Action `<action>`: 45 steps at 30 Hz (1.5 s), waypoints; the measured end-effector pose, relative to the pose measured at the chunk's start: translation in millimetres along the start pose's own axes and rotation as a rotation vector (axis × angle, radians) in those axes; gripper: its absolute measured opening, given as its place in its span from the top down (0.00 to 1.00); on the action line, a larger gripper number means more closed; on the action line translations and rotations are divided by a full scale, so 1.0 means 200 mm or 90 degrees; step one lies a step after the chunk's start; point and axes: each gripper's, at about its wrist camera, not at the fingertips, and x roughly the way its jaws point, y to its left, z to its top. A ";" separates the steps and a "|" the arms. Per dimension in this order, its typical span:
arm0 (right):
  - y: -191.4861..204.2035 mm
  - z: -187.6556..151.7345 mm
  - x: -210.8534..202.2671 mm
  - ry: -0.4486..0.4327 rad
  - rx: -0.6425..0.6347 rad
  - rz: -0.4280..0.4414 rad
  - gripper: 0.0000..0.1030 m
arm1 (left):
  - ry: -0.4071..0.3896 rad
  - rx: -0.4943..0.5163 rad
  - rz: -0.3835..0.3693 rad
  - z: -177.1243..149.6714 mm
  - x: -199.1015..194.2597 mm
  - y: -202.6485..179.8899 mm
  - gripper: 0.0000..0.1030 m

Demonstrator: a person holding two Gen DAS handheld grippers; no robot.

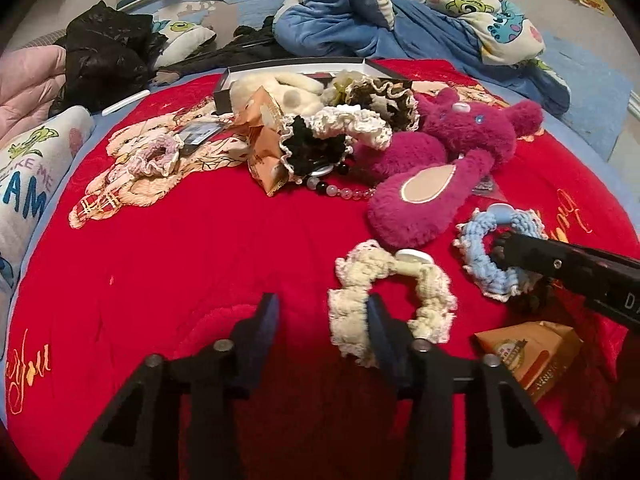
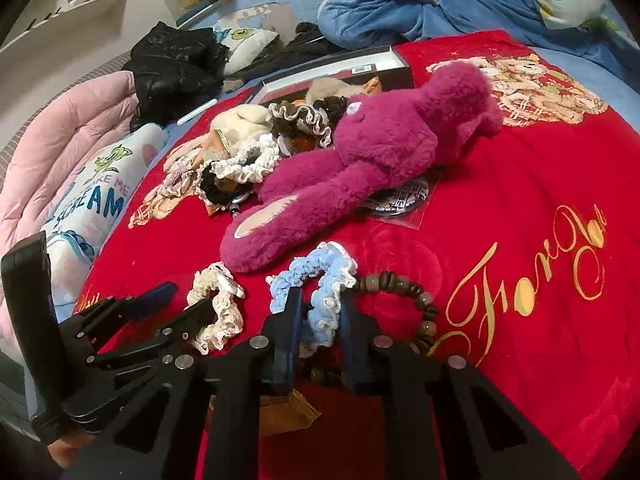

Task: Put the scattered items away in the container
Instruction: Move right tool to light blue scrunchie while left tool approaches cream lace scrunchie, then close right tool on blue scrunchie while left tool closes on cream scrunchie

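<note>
My right gripper (image 2: pixel 318 312) has its two fingers set on either side of the near arc of the blue scrunchie (image 2: pixel 316 284), narrow, pressing into the yarn; I judge it gripped or about to be, though lift alone would prove it. The scrunchie lies flat on the red blanket (image 2: pixel 520 360), just left of a bead bracelet (image 2: pixel 404 300) that touches its right edge. My left gripper (image 1: pixel 324 312) is wide apart and holds nothing; its right finger lies over the left rim of the cream scrunchie (image 1: pixel 384 292), so it straddles no part of that ring. The container, a shallow black box (image 2: pixel 396 62), sits at the far end of the blanket, beyond the magenta plush (image 2: pixel 372 152). From the right gripper it lies far and a little right, so the carry must clear the plush. The right hand is the nearer one for this piece.
</note>
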 end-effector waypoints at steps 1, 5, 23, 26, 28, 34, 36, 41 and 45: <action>0.00 0.00 -0.01 -0.003 0.000 0.001 0.85 | -0.002 -0.001 -0.001 0.00 0.00 0.00 0.63; 0.00 0.01 -0.05 -0.029 0.001 0.004 0.85 | -0.009 -0.009 -0.011 0.00 -0.02 0.01 0.72; 0.05 0.02 -0.11 -0.061 -0.024 0.011 0.85 | -0.041 -0.055 -0.032 -0.01 -0.10 0.08 0.75; 0.05 0.01 -0.10 -0.050 -0.023 0.006 0.85 | -0.022 -0.050 -0.030 -0.01 -0.07 0.07 0.74; 0.04 0.01 -0.09 -0.043 -0.021 0.003 0.85 | -0.010 -0.050 -0.023 -0.02 -0.05 0.07 0.72; 0.02 0.00 -0.08 -0.037 -0.010 0.005 0.85 | 0.014 -0.050 -0.019 -0.03 0.00 0.08 0.49; 0.02 0.00 -0.08 -0.033 -0.007 0.008 0.86 | 0.023 -0.040 -0.027 -0.03 0.02 0.06 0.41; 0.03 -0.01 -0.06 -0.024 -0.012 0.010 0.87 | 0.023 -0.016 -0.016 -0.03 0.03 0.03 0.37; 0.04 -0.01 -0.07 -0.025 -0.014 0.020 0.87 | 0.014 -0.027 -0.022 -0.04 0.02 0.05 0.56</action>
